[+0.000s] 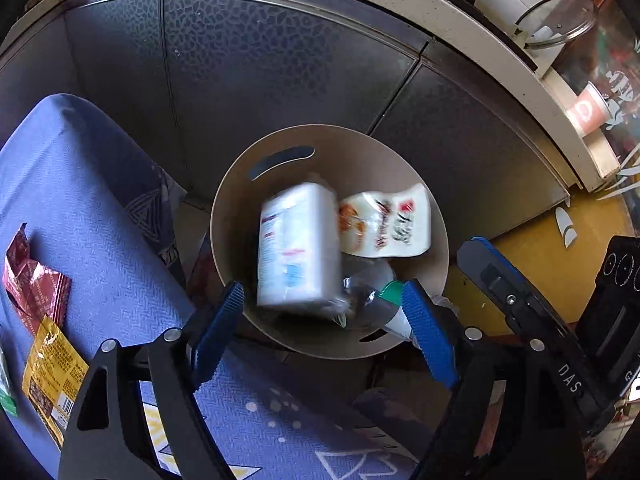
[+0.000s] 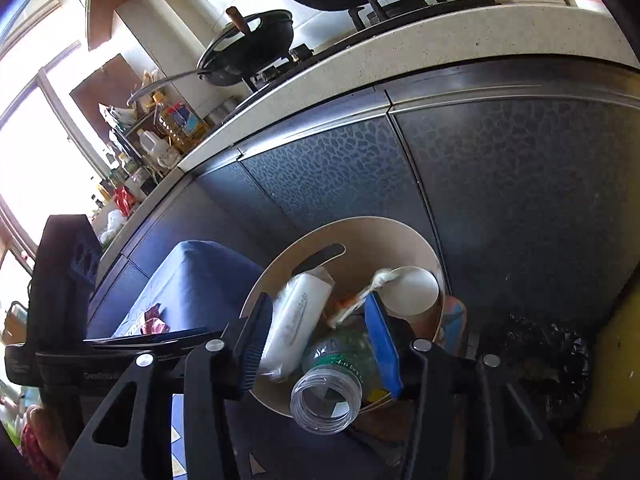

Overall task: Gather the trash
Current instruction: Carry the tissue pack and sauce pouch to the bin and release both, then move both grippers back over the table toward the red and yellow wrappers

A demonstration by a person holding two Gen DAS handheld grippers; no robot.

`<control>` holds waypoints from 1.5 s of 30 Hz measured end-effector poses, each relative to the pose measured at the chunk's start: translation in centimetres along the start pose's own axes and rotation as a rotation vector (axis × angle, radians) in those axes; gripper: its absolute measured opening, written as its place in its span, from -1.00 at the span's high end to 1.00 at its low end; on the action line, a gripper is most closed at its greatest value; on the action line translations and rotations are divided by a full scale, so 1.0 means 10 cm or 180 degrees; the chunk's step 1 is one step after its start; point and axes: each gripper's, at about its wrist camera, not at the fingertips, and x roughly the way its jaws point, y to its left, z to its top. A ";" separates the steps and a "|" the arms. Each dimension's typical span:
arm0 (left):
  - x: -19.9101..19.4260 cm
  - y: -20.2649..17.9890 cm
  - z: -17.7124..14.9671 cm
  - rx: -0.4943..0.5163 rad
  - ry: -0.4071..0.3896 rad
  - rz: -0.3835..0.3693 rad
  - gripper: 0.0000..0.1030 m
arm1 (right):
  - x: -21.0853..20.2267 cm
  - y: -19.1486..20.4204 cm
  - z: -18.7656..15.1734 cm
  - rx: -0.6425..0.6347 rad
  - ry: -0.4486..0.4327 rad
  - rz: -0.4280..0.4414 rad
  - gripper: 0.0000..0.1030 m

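Observation:
A beige round bin (image 1: 280, 152) stands on the floor by dark cabinets. My left gripper (image 1: 324, 328) is open above its near rim. A white tissue pack (image 1: 298, 248), blurred, is in the bin below the open fingers, touching neither. A white snack wrapper (image 1: 388, 220) and a clear plastic bottle (image 1: 372, 296) lie in the bin. My right gripper (image 2: 316, 340) is open over the same bin (image 2: 372, 232); the tissue pack (image 2: 292, 320), the bottle (image 2: 332, 384) and a paper cup (image 2: 412, 292) show there. A red wrapper (image 1: 32, 284) and a yellow wrapper (image 1: 52, 380) lie on the blue-covered table (image 1: 120, 240).
Dark cabinet doors (image 1: 248, 80) and a counter edge (image 1: 400, 8) stand behind the bin. A stove with black pans (image 2: 248, 48) is on the counter. A black bag (image 2: 552, 360) lies on the floor right of the bin. The right gripper's body (image 1: 520, 304) is beside my left one.

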 end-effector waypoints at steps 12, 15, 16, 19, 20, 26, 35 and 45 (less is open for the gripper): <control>-0.81 0.30 -0.91 -0.0123 -0.0509 0.0091 -0.56 | -0.34 0.19 -0.28 0.0125 -0.0062 0.0367 0.04; -1.07 0.51 -1.31 -0.0224 -0.0646 0.0168 -0.56 | -0.38 0.36 -0.39 0.0048 -0.0008 0.0440 0.04; -1.16 0.61 -1.45 -0.0274 -0.0680 0.0213 -0.56 | -0.38 0.41 -0.43 0.0018 0.0024 0.0454 0.04; -1.40 0.87 -1.83 -0.0439 -0.0773 0.0384 -0.56 | -0.32 0.61 -0.54 -0.0048 0.0145 0.0523 0.04; -1.48 0.97 -1.97 -0.0500 -0.0796 0.0444 -0.56 | -0.30 0.69 -0.59 -0.0071 0.0189 0.0549 0.04; -1.83 1.58 -2.62 -0.0968 -0.0906 0.0717 -0.56 | -0.13 1.20 -0.89 -0.0325 0.0496 0.0722 0.10; -2.24 2.30 -3.19 -0.1522 -0.1155 0.0763 -0.56 | 0.50 1.88 -0.78 -0.0760 0.0649 0.0727 0.26; -2.37 2.61 -3.11 -0.1728 -0.1272 0.0508 -0.56 | 1.67 2.25 -0.29 -0.0987 0.1005 0.0756 0.24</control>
